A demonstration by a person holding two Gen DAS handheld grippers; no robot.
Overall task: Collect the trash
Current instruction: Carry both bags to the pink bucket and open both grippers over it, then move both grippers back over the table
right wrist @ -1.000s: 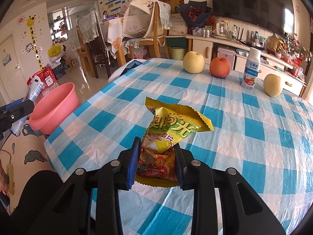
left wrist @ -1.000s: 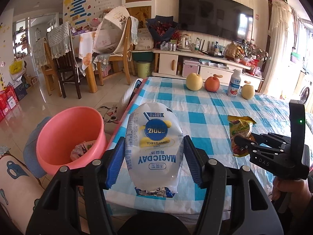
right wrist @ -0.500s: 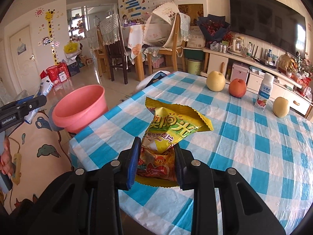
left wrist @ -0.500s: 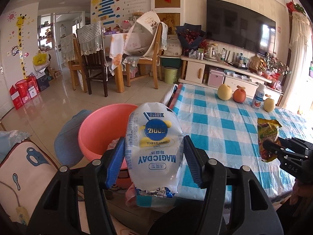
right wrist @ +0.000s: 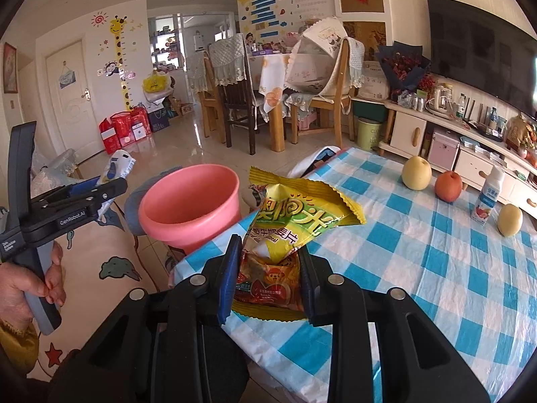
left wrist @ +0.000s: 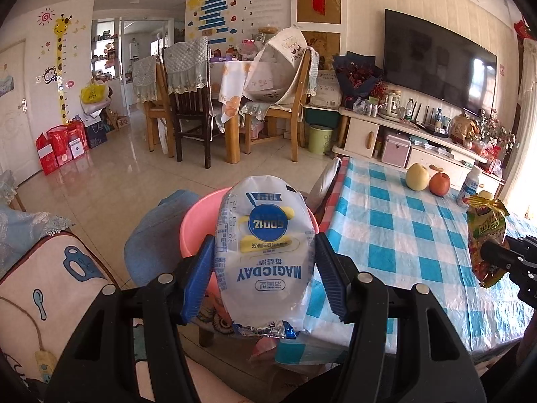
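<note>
The left gripper (left wrist: 265, 268), tilted downward, has its jaws clamped on a white-and-blue plastic snack pouch (left wrist: 265, 252) above the round pink plastic bucket (right wrist: 191, 208). The right gripper (right wrist: 268, 268), angled down likewise, pinches a crinkled yellow foil snack bag (right wrist: 292, 221) over the edge of the blue-checked table (right wrist: 419, 268).

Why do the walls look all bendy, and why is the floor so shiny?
Left wrist view: the fisheye lens bows the TV and the door, with black corners; daylight glares off the floor tiles; the white bag stays sharp. Right wrist view: the same curving, a bright streak on the floor, and sunlit shine on the yellow snack bag.
</note>
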